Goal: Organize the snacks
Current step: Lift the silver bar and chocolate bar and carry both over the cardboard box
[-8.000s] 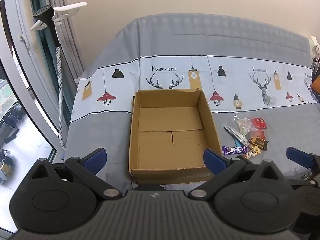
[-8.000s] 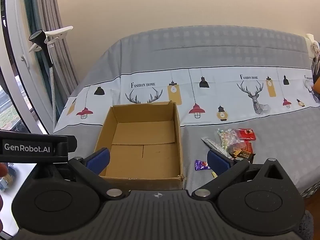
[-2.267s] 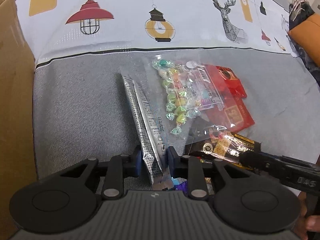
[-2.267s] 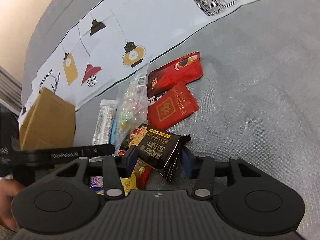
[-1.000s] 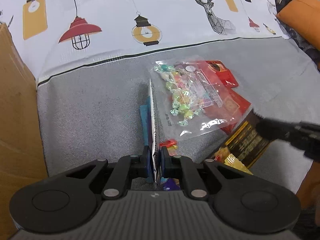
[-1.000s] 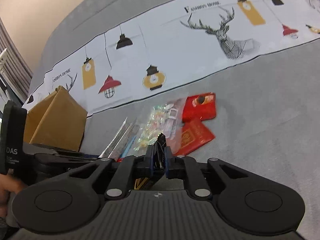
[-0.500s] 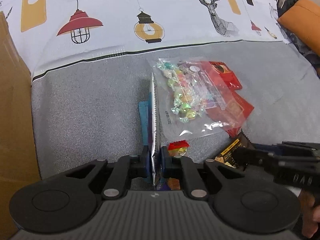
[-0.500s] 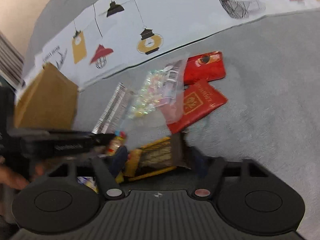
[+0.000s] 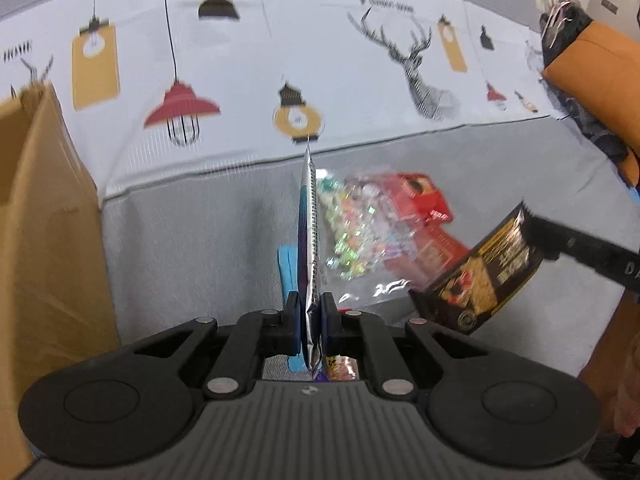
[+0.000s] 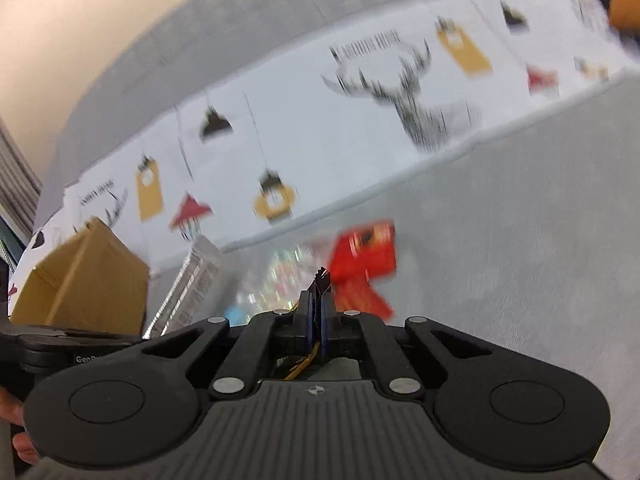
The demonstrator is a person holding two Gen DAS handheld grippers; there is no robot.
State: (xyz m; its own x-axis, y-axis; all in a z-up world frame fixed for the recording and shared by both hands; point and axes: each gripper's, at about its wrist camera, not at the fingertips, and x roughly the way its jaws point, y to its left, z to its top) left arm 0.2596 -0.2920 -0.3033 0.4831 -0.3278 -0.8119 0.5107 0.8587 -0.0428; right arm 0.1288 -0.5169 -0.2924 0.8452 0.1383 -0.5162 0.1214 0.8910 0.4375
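My left gripper (image 9: pixel 310 312) is shut on a long silver snack packet (image 9: pixel 309 224), held edge-on and lifted above the grey bedspread. My right gripper (image 10: pixel 317 312) is shut on a black-and-gold snack packet (image 10: pixel 319 280); it also shows in the left wrist view (image 9: pixel 486 272), raised at the right. The silver packet shows in the right wrist view (image 10: pixel 192 280) too. A clear bag of coloured candies (image 9: pixel 360 232) and red packets (image 9: pixel 424 200) lie on the bedspread. The cardboard box (image 9: pixel 36 208) stands at the left.
A blue wrapper (image 9: pixel 287 264) and small sweets (image 9: pixel 340 366) lie under my left gripper. An orange and dark object (image 9: pixel 592 64) sits at the far right. The patterned sheet (image 9: pixel 240 60) covers the bed behind. The right wrist view is motion-blurred.
Both grippers have lifted with their packets. The right gripper opened wide half a second ago and has shut again on the black-and-gold packet, now raised off the bed.
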